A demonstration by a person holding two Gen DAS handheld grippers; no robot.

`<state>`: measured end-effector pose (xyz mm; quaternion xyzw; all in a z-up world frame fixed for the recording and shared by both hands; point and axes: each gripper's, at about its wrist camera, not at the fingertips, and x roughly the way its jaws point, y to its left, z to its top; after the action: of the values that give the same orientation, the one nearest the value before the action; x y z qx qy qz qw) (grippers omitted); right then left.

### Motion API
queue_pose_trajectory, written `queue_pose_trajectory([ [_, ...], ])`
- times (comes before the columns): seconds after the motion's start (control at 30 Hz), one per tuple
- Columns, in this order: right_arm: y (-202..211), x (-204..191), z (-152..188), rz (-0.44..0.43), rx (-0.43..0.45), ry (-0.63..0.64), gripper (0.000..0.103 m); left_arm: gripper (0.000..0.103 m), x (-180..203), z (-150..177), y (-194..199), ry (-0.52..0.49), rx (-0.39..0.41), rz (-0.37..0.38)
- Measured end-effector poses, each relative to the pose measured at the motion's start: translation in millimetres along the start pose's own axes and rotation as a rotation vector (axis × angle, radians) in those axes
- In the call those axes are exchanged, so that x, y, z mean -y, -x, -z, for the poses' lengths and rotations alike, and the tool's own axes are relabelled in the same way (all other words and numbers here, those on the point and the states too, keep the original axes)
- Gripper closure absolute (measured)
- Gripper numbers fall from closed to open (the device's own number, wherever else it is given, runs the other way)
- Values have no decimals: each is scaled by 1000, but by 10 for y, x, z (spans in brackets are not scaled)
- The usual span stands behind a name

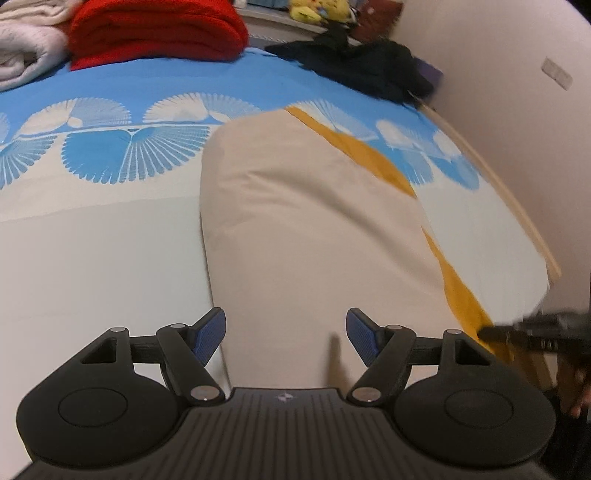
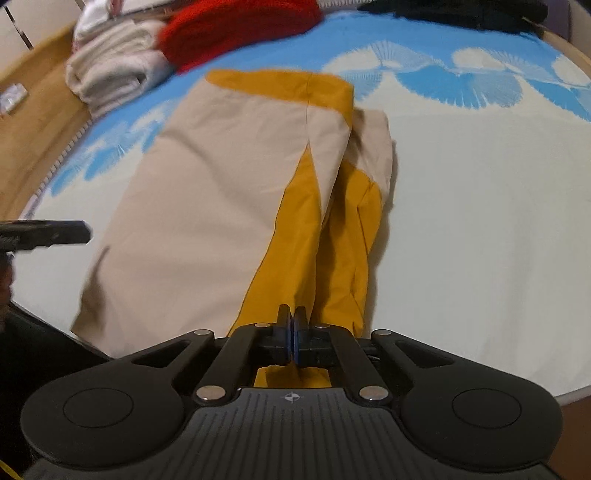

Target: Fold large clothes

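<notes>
The bed [image 1: 92, 258] fills both views, a broad flat mattress under a smooth sheet [image 2: 480, 229], cream nearest the tools and bright blue farther off, printed with white fan-shaped, feathery motifs.

On it, directly ahead of both tools, lies the beige and mustard garment [image 1: 314, 229], a thin, matte woven cloth folded into a long, roughly rectangular slab with soft rounded edges. In the right wrist view the garment [image 2: 221, 184] shows beige panels with mustard-yellow bands, one across its far end and a wedge running down toward the tool, where the cloth gathers into loose lengthwise folds.

Beyond the garment, at the far side of the bed, sits a thick folded red knit [image 1: 155, 33], plush and rounded. Beside it to the left is a pile of cream fleecy textiles [image 1: 26, 48], and to the right a crumpled black garment [image 1: 362, 66]. A yellow plush toy [image 1: 317, 9] lies past that.

The right tool [image 2: 294, 332] is of black plastic with blue textured pads. Its jaws are pressed fully together, pinching the mustard edge of the garment, which bunches at and beneath the fingers.

The left tool [image 1: 286, 338] has the same build. Its jaws stand wide apart with nothing between them, poised above the near beige end of the garment.
</notes>
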<state>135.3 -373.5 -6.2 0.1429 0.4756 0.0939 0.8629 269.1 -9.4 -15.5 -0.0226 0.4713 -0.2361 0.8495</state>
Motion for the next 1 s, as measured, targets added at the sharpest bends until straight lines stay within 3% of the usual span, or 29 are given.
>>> queue_pose_trajectory([
  [0.07,27,80,-2,7,-1,-27,103,30,35,-13,-267,-11,-94,-57],
  [0.13,-55,102,24,70,-44,0,103,29,32,41,-532,5,-181,-116],
  [0.23,-213,58,61,110,-112,31,103,30,77,-55,-513,34,-173,-106],
  [0.33,-226,5,15,120,-108,48,102,29,108,-176,-303,22,-144,-45],
  [0.4,-148,-8,-58,132,-56,44,100,26,93,-314,-188,19,-120,-12],
  [0.53,138,1,-235,120,171,28,90,24,-99,-679,-184,88,-90,6],
  [0.63,176,74,-370,99,226,-18,65,16,-303,-860,-377,147,-87,27],
  [0.73,-4,131,-537,79,196,-53,60,16,-591,-828,-708,277,-113,80],
  [0.77,-90,172,-586,70,180,-68,56,16,-709,-755,-835,350,-140,116],
  [0.83,-266,242,-663,49,138,-110,49,13,-862,-744,-1053,447,-218,107],
  [1.0,-730,471,-723,40,-9,-255,44,7,-895,-818,-1304,476,-219,178],
])
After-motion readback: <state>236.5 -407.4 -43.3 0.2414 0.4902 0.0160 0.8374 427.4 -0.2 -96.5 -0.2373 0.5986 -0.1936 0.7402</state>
